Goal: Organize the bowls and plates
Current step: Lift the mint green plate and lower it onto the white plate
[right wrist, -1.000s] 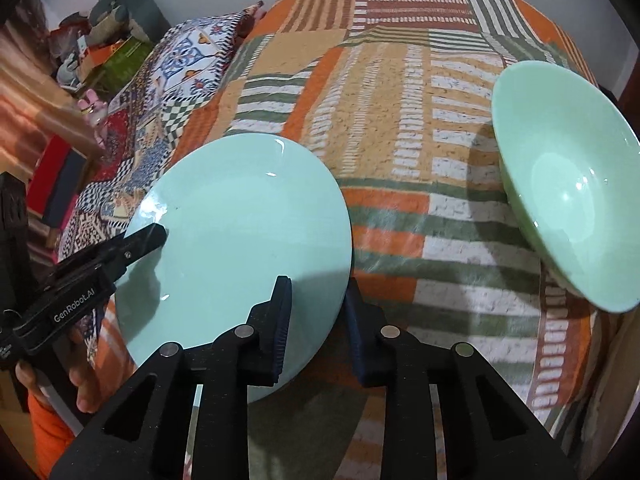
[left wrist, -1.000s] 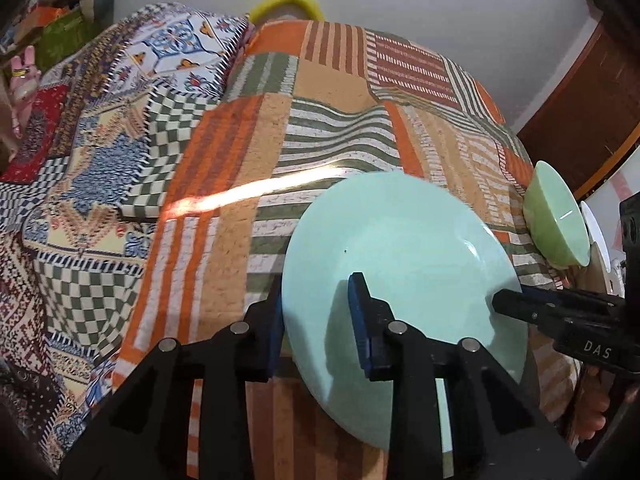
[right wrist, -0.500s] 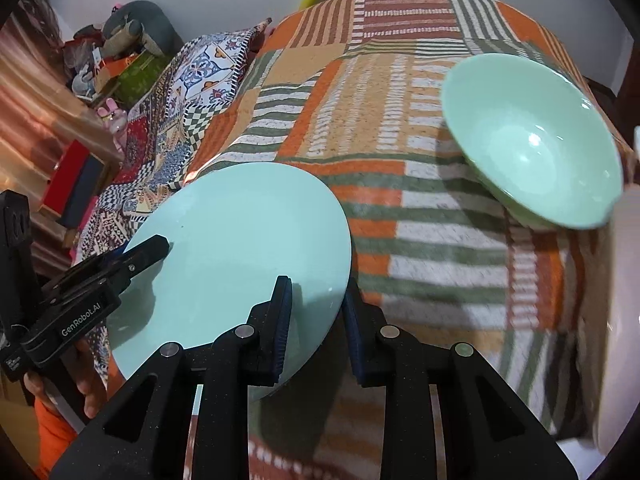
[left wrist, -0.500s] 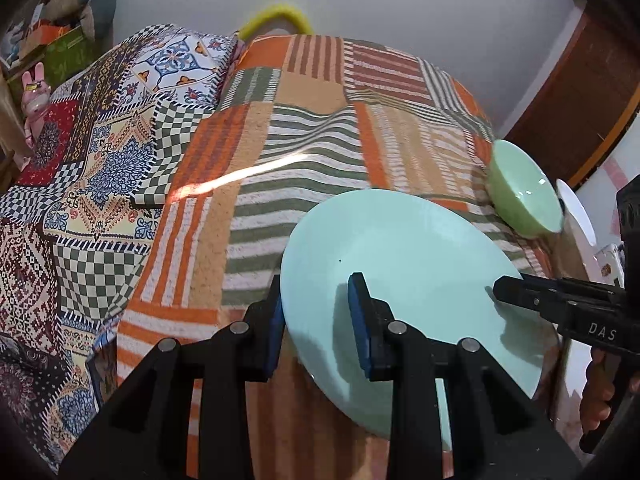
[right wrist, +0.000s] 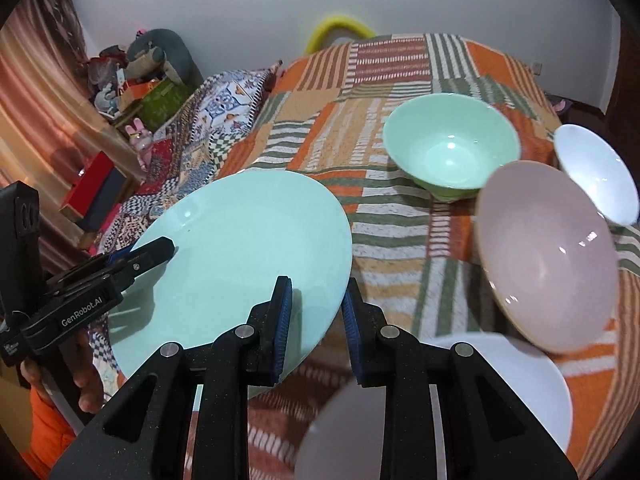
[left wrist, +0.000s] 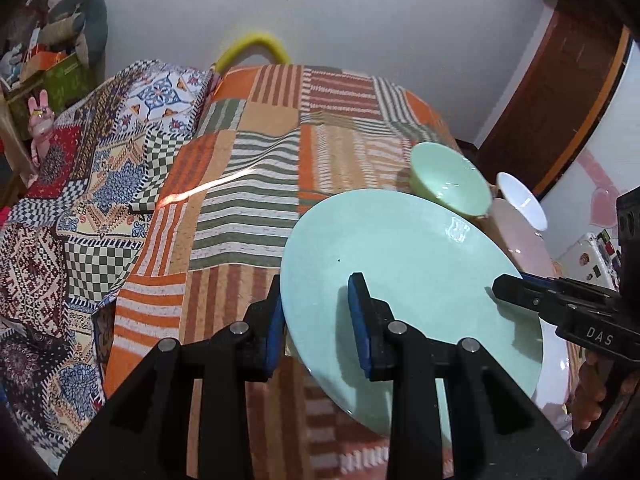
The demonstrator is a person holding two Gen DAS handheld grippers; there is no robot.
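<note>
A pale mint plate [left wrist: 400, 264] [right wrist: 240, 240] hangs tilted above the patchwork quilt [left wrist: 248, 208], held by two opposite edges. My left gripper [left wrist: 318, 320] is shut on its near-left rim, one blue pad on top and one below. My right gripper [right wrist: 316, 320] is shut on the rim at the other side. Each gripper also shows in the other's view, the right gripper [left wrist: 500, 286] over the plate's right edge and the left gripper [right wrist: 168, 246] over its left edge. A person's hand grips each handle.
To the right on the quilt stand a green bowl [right wrist: 450, 152], a pink bowl [right wrist: 548, 256] and a white bowl [right wrist: 596, 172]. A white plate [right wrist: 500, 392] lies below the pink bowl. Soft toys and boxes [right wrist: 152, 84] crowd the far left by the wall.
Both grippers have risen and drawn back with the mint plate between them. The pink bowl, white bowl and white plate have come into view on the right.
</note>
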